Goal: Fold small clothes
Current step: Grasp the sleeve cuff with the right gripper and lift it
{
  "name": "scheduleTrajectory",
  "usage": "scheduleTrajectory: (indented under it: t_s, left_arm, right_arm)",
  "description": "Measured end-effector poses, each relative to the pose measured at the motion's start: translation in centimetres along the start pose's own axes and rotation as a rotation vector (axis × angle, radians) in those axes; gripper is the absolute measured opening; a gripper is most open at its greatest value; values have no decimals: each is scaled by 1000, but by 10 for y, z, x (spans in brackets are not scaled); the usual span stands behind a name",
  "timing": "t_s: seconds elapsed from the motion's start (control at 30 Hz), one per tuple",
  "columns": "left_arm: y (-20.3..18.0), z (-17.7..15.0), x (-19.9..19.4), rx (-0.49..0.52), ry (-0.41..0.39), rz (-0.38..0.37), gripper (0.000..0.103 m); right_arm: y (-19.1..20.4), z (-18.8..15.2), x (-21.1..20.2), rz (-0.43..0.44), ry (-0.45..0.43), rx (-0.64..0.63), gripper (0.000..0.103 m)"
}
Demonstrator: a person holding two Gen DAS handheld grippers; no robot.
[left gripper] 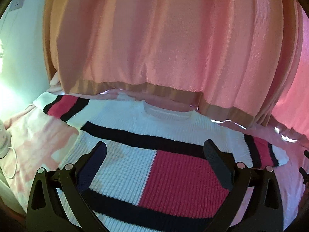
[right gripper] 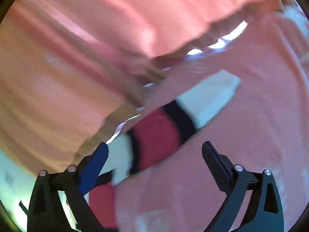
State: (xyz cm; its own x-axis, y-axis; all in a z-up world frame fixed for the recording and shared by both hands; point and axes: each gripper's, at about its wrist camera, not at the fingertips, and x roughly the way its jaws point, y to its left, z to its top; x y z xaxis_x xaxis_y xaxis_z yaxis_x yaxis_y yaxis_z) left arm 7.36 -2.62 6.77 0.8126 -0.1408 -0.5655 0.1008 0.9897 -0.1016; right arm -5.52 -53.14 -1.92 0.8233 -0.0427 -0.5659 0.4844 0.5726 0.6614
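- A small knitted sweater lies flat on a pink-and-white bed cover, neck hole toward twelve o'clock in the left wrist view.
- Its front is white with dark bands, a white block at left and a pink block at right (the bands look navy or black; the light does not settle it).
- One sleeve reaches out toward ten o'clock, the other toward three o'clock; each carries a pink stripe between two dark ones.
- The left gripper hangs above the chest of the sweater with its fingers wide apart and nothing between them.
- Whether its fingertips touch the knit cannot be told.
- A pink curtain with a tan hem fills the upper half of that view, its hem hanging just past the neck of the sweater.
- At nine o'clock a white cord loops on the cover beside a white object cut off by the edge.
- In the right wrist view (blurred) the right gripper has its fingers spread wide, gripping nothing.
- A sleeve runs from seven o'clock to two o'clock across the cover, its near end passing between the open fingers.
- The white cuff lies at the two o'clock end, and the curtain hangs behind from nine to one o'clock.
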Motion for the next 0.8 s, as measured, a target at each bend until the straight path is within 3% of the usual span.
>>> scheduleTrajectory:
  t_s: [0.13, 0.23, 0.37, 0.5, 0.57, 0.7, 0.8]
  left_arm:
    - [-9, -8, 23, 43, 66, 17, 98]
    - [-9, -11, 35, 57, 81, 42, 98]
    - [-6, -12, 45, 61, 93, 70, 98]
    - [1, -12, 54, 50, 120, 78, 98]
    - [3, -11, 56, 40, 131, 72, 98]
    - [6, -8, 53, 29, 123, 67, 98]
    - [12, -2, 47, 3, 111, 56, 98]
  right_arm:
    - [-44, 17, 44, -37, 23, 45, 74]
    - [-72, 20, 71, -24, 30, 141, 70]
    - [-83, 29, 85, 0, -29, 138, 56]
    - [-92, 36, 103, 36, -36, 162, 15]
    - [-94, 36, 105, 53, -39, 186, 9]
    - [-64, 42, 80, 175, -128, 155, 8]
    - [6, 50, 56, 298, -169, 19, 8]
